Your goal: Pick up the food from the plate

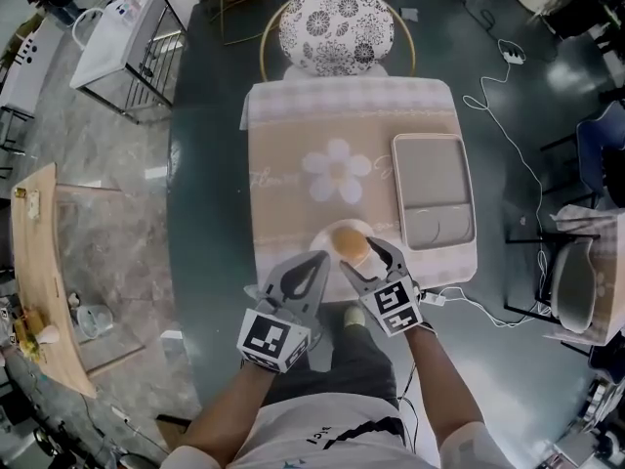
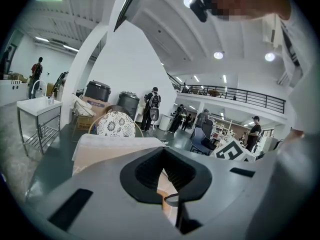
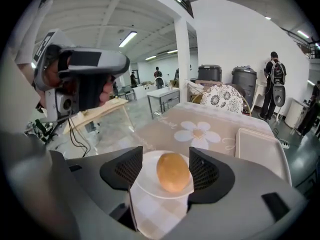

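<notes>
Flower-print desk (image 1: 293, 154) below, and over its six o'clock edge the left gripper (image 1: 314, 260) sits at eight o'clock of the plate (image 1: 327, 237), fingers pinched together on nothing. Golden, egg-shaped food (image 1: 350, 241) rests on that plate with the right gripper (image 3: 166, 170) straddling it, fingers spread wide and clear of both sides, tray (image 1: 433, 189) off at two o'clock. Approach looks done: next comes a gentle squeeze on the food, then a straight lift.

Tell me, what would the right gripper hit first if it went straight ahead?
Probably the tan egg-shaped food on the round white plate: it lies straight ahead, framed by the right gripper's open jaws. Exact depth is unclear.
</notes>
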Motion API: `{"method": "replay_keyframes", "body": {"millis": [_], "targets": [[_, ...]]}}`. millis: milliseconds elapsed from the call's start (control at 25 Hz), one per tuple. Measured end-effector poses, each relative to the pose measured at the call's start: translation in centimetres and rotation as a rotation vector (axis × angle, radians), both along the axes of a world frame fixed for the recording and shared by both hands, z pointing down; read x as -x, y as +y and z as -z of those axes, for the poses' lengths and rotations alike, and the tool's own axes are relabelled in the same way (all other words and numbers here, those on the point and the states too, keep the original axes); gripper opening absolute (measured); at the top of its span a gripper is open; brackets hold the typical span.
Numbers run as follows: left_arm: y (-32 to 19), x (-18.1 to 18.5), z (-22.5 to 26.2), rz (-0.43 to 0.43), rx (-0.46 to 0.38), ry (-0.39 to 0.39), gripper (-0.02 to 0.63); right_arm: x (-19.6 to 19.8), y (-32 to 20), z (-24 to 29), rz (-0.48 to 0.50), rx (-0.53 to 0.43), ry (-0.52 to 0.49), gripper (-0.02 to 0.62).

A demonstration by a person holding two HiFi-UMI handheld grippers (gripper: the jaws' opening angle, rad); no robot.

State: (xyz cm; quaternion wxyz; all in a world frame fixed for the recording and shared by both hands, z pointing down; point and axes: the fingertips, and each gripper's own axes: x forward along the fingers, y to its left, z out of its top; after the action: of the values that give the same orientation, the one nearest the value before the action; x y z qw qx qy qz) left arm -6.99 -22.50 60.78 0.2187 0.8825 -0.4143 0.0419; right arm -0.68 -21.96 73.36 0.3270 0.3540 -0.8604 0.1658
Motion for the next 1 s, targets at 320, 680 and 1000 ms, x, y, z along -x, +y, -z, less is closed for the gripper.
{"method": "replay_keyframes", "body": {"millis": [320,680,1000], "targets": [[-1.0,0.7,-2.1,0.003,0.016,0.005,0.006,0.2,-0.7,-5.9,0.116,0.076,0.149,0.309],[-1.4,0.8,-3.2,0.003,0.022,0.002,0.006,0.3,-1.0,-9.3,0.184,0.112,0.257,0.325],[-1.2,1.0,-3.2,0.011,0.035,-0.004,0.006,-0.3,-1.5,-9.7,0.189,0.108,0.317,0.324]]}}
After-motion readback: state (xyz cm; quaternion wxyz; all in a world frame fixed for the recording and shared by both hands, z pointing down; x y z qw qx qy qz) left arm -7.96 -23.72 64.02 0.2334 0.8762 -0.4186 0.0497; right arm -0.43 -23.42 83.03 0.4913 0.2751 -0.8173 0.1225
